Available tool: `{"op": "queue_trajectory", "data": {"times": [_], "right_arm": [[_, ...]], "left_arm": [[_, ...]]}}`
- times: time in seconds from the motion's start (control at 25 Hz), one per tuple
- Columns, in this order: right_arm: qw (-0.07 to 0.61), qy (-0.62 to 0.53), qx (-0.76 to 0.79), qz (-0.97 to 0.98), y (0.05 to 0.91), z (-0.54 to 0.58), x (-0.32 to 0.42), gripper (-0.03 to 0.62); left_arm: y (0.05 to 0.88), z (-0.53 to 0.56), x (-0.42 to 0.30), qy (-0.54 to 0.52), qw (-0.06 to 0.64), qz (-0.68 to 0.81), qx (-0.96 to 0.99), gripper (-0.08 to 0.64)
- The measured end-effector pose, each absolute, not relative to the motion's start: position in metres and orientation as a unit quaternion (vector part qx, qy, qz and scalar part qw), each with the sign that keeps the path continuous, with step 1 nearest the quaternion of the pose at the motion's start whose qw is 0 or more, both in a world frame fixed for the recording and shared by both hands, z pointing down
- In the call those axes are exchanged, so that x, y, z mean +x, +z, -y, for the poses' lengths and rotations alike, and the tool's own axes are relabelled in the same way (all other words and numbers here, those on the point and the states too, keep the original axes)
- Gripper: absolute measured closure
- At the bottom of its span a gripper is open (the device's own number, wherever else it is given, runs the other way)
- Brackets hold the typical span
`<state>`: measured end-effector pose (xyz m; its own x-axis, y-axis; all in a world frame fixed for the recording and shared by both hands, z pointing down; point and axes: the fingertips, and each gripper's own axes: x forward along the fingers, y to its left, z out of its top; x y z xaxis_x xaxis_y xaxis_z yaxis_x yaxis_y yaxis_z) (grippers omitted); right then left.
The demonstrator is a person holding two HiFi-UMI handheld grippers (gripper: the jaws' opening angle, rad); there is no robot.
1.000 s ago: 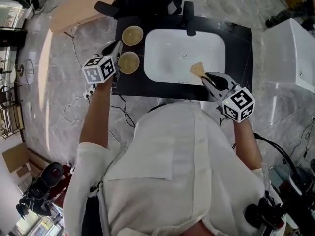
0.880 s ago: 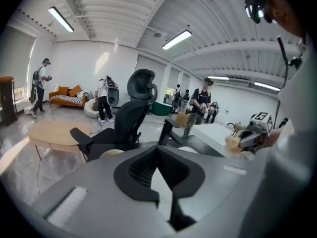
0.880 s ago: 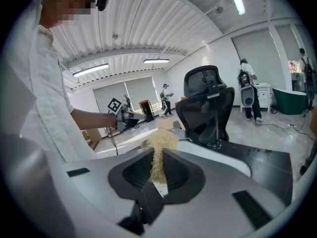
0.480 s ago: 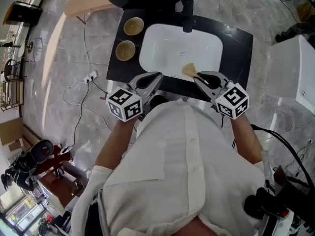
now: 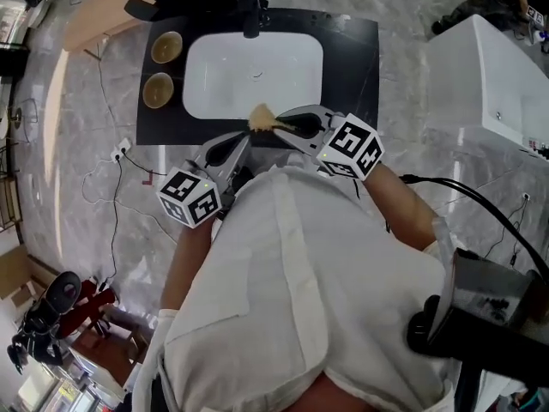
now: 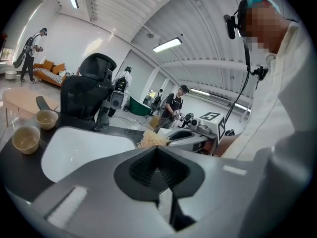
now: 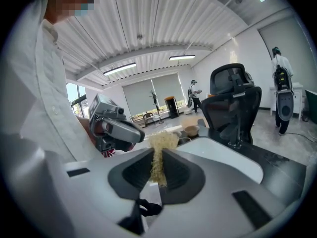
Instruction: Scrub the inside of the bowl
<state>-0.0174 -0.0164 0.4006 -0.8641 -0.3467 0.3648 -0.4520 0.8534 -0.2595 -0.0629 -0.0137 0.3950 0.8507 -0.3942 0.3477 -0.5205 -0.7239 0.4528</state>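
Observation:
Two tan bowls (image 5: 166, 47) (image 5: 159, 90) stand on the black counter (image 5: 352, 50), left of the white sink (image 5: 253, 75). My right gripper (image 5: 277, 125) is shut on a straw-coloured scrubber (image 5: 260, 118) over the sink's near edge. The scrubber (image 7: 158, 155) sits pinched between the pads in the right gripper view. My left gripper (image 5: 243, 142) is shut and empty, close to my body and just left of the right one, far from the bowls. In the left gripper view its jaws (image 6: 157, 155) meet, with the bowls (image 6: 26, 139) (image 6: 47, 118) at far left.
A black faucet (image 5: 250, 20) stands at the sink's far edge, with a black office chair (image 7: 233, 103) behind it. Cables (image 5: 111, 170) lie on the marble floor at left. A white cabinet (image 5: 493, 84) stands at right. People stand in the room beyond.
My left gripper has left the bowls, drawn back toward my body, and its jaws have closed empty. The right gripper with the scrubber has moved to the sink's near edge.

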Motion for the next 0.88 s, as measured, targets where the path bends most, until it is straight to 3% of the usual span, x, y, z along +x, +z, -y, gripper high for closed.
{"op": "queue_trajectory", "data": {"times": [0.88], "right_arm": [[0.157, 0.15, 0.206, 0.954, 0.401, -0.012, 0.004, 0.545]], "left_arm": [[0.401, 0.002, -0.044, 0.123, 0.281, 0.253, 0.918, 0.555]]}}
